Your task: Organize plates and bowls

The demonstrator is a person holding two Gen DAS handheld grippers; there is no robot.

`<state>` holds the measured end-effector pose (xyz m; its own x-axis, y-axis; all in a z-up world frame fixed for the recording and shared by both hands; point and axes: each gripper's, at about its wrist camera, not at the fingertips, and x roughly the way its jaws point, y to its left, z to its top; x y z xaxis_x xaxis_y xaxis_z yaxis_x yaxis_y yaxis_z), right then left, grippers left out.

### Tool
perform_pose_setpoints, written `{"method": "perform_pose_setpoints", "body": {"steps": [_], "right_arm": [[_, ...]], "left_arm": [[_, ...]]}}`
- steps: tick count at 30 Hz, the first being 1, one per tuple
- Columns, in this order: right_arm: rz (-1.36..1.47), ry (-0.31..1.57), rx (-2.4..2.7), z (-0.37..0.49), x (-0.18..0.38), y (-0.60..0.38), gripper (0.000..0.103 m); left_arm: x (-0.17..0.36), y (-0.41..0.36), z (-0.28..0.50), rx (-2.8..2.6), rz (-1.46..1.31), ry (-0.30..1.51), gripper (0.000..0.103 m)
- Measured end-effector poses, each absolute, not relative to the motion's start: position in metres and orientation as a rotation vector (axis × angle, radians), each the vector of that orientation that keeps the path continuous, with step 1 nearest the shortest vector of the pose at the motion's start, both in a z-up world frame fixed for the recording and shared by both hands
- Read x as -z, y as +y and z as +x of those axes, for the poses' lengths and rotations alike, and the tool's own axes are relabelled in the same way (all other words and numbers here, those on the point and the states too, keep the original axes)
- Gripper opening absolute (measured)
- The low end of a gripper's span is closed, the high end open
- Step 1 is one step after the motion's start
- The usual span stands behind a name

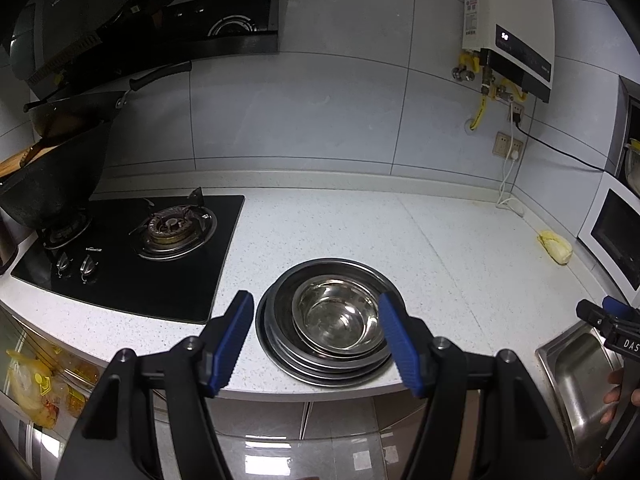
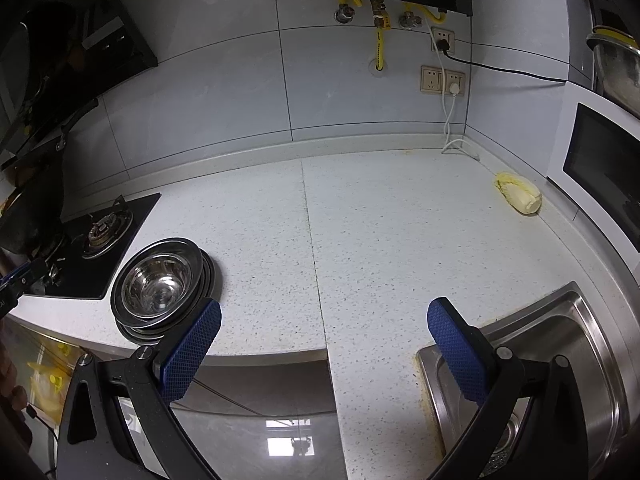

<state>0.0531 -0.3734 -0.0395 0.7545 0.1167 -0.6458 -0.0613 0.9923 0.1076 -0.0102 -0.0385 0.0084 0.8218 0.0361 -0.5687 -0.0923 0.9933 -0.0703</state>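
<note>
Steel bowl (image 1: 336, 320) sits nested atop a stack of steel plates (image 1: 280, 344) at the counter (image 1: 440, 248) front edge, beside the stove (image 1: 132, 256). Left gripper (image 1: 320, 340) spread wide, holding nothing. Right gripper (image 2: 324, 344) likewise wide, near the sink (image 2: 580, 340).

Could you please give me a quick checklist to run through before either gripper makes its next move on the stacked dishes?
1. Left gripper open and empty: ok.
2. Right gripper open and empty: ok.
3. Bowl nested on the plate stack: ok.
4. Stack fully on the counter, though close to its front edge: ok.
5. Left fingers straddle the stack without touching it: cannot tell.
6. Dishes left in the sink: cannot tell, basin partly hidden.
</note>
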Motion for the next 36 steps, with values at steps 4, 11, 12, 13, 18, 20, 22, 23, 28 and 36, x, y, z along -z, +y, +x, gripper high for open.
{"method": "perform_pose_setpoints", "body": {"steps": [4,11,12,13,18,20,22,23,28,36], "right_arm": [[0.084,0.708,-0.1,0.052,0.039,-0.373,0.101],[0.08,0.707,-0.096,0.05,0.038,-0.374,0.101],[0.08,0.708,-0.095,0.05,0.038,-0.374,0.101],[0.08,0.708,-0.095,0.05,0.038,-0.374,0.101],[0.074,0.711,-0.097,0.05,0.039,-0.372,0.101],[0.071,0.711,-0.1,0.05,0.039,-0.37,0.101],[0.065,0.71,-0.104,0.05,0.039,-0.368,0.101],[0.065,0.711,-0.106,0.05,0.039,-0.367,0.101],[0.064,0.712,-0.109,0.048,0.039,-0.366,0.101],[0.065,0.709,-0.103,0.044,0.038,-0.367,0.101]], "left_arm": [[-0.009,-0.039,-0.011,-0.067,-0.091,0.601,0.063],[-0.008,-0.041,-0.011,-0.059,-0.087,0.605,0.063],[-0.008,-0.041,-0.011,-0.061,-0.087,0.606,0.063],[-0.008,-0.041,-0.011,-0.061,-0.086,0.606,0.063],[-0.009,-0.042,-0.013,-0.072,-0.077,0.603,0.063],[-0.008,-0.043,-0.013,-0.074,-0.074,0.606,0.063],[-0.007,-0.043,-0.013,-0.074,-0.075,0.61,0.063],[-0.007,-0.043,-0.013,-0.075,-0.073,0.61,0.063],[-0.008,-0.044,-0.013,-0.075,-0.069,0.608,0.063],[-0.007,-0.051,-0.012,-0.057,-0.05,0.618,0.063]]}}
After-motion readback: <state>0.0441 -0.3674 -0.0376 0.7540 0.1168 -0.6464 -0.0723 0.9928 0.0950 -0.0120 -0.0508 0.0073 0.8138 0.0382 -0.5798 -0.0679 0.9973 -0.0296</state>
